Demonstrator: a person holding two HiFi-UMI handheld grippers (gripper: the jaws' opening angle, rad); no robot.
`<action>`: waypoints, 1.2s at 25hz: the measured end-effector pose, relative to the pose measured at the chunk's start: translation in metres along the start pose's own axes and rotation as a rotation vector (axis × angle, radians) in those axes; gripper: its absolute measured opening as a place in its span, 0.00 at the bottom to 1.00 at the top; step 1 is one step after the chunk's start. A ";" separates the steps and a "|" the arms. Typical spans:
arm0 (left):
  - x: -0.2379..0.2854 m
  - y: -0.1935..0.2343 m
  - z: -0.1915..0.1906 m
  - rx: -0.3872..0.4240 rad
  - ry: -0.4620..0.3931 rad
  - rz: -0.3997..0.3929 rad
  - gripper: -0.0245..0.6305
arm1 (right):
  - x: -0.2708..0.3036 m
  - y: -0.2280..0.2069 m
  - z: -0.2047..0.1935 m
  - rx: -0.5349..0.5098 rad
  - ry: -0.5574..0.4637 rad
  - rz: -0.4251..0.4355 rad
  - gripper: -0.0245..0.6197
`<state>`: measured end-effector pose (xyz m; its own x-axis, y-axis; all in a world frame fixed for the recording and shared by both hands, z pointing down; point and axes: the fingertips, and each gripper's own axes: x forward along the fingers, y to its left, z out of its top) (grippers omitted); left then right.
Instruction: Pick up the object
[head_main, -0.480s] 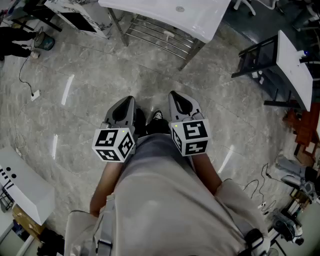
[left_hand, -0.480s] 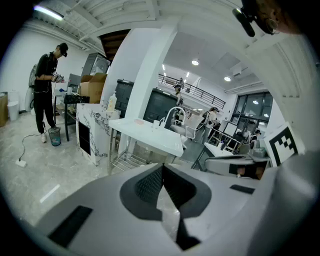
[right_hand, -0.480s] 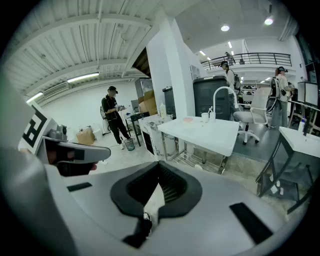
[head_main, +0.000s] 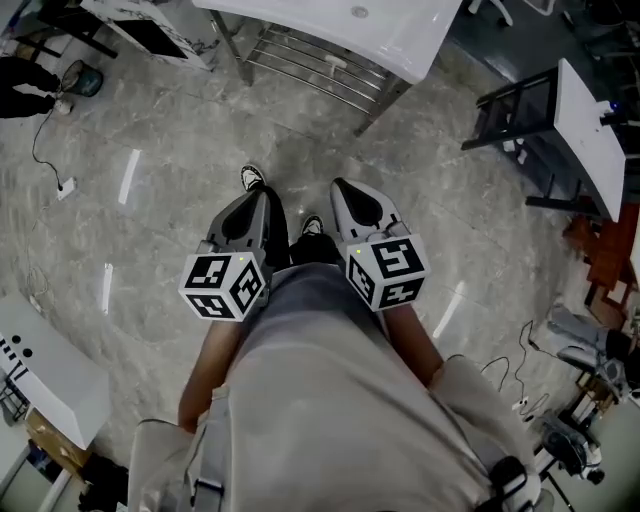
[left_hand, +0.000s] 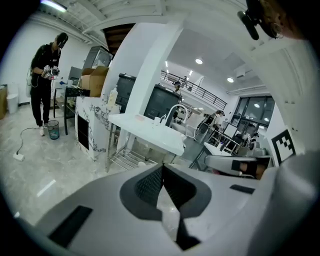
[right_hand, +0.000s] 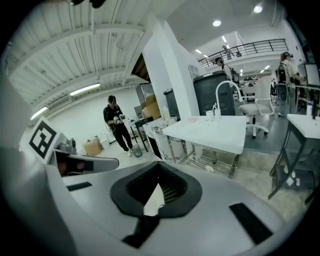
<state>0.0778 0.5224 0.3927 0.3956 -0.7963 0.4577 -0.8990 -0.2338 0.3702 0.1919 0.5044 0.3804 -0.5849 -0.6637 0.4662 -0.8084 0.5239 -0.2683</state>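
None of the things in view can be singled out as the object. The left tongs (head_main: 262, 197) and right tongs (head_main: 338, 186) are pressed together on nothing. They are held side by side at centre frame over the grey floor (head_main: 170, 230), below a white desk (head_main: 400, 40) at the top edge.

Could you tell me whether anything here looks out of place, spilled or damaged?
Nothing is spilled or damaged. The only untidy thing is a white plug block on a loose cable, lying across the open floor at the left.
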 end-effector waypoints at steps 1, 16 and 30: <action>0.003 0.002 0.003 -0.006 -0.003 -0.005 0.04 | 0.002 0.002 0.004 0.009 -0.008 0.021 0.05; 0.056 0.068 0.075 -0.014 -0.017 0.001 0.04 | 0.095 0.004 0.063 -0.063 0.013 0.036 0.05; 0.088 0.156 0.155 0.024 -0.043 -0.058 0.04 | 0.199 0.034 0.119 -0.073 0.046 0.013 0.05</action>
<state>-0.0572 0.3296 0.3654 0.4392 -0.8039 0.4011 -0.8793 -0.2931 0.3755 0.0406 0.3268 0.3641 -0.5905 -0.6320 0.5019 -0.7926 0.5713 -0.2131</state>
